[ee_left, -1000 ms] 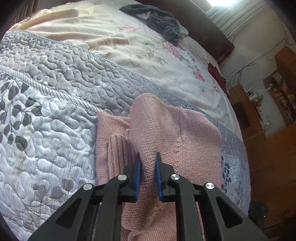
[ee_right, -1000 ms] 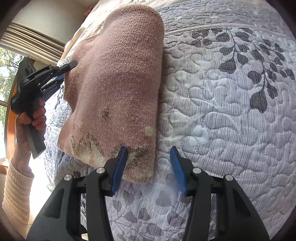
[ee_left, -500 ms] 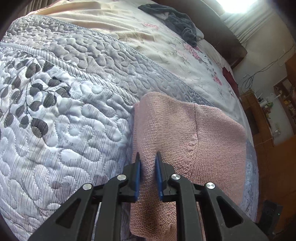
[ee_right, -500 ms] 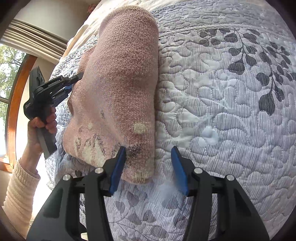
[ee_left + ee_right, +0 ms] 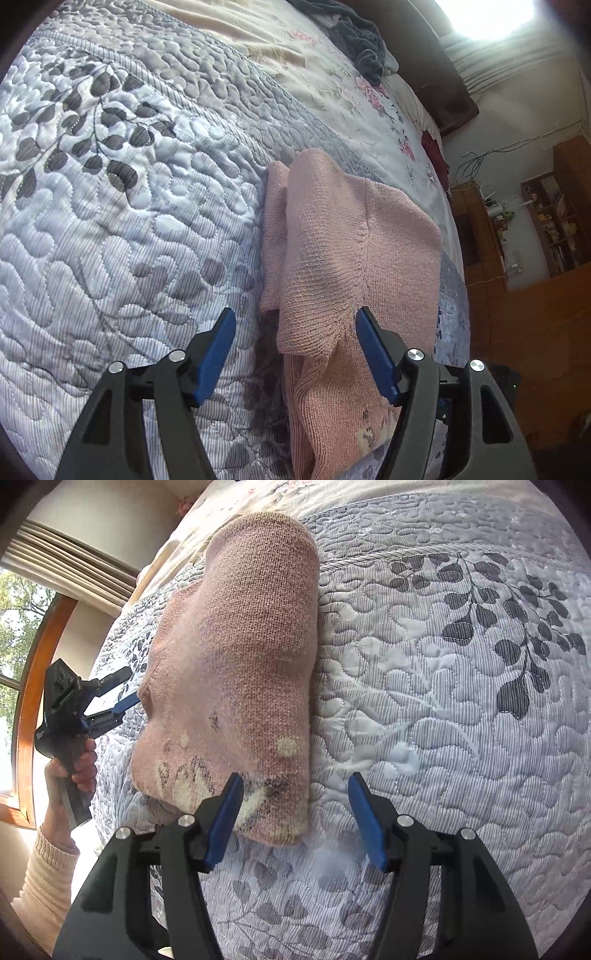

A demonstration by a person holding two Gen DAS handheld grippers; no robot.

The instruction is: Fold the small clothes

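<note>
Pink sweater (image 5: pixel 343 258), folded into a thick bundle, is laid on the grey quilt (image 5: pixel 122 206) with the leaf pattern. The left gripper (image 5: pixel 297 349) is seen spread wide over the sweater's near edge, nothing being held. The right gripper (image 5: pixel 293 814) is likewise spread wide and empty, its left finger (image 5: pixel 223 816) set against the patterned end.

My right gripper (image 5: pixel 293 818) gapes at the folded pink sweater's (image 5: pixel 236 686) near edge — my left gripper (image 5: pixel 122 688) spread at mid-left.
</note>
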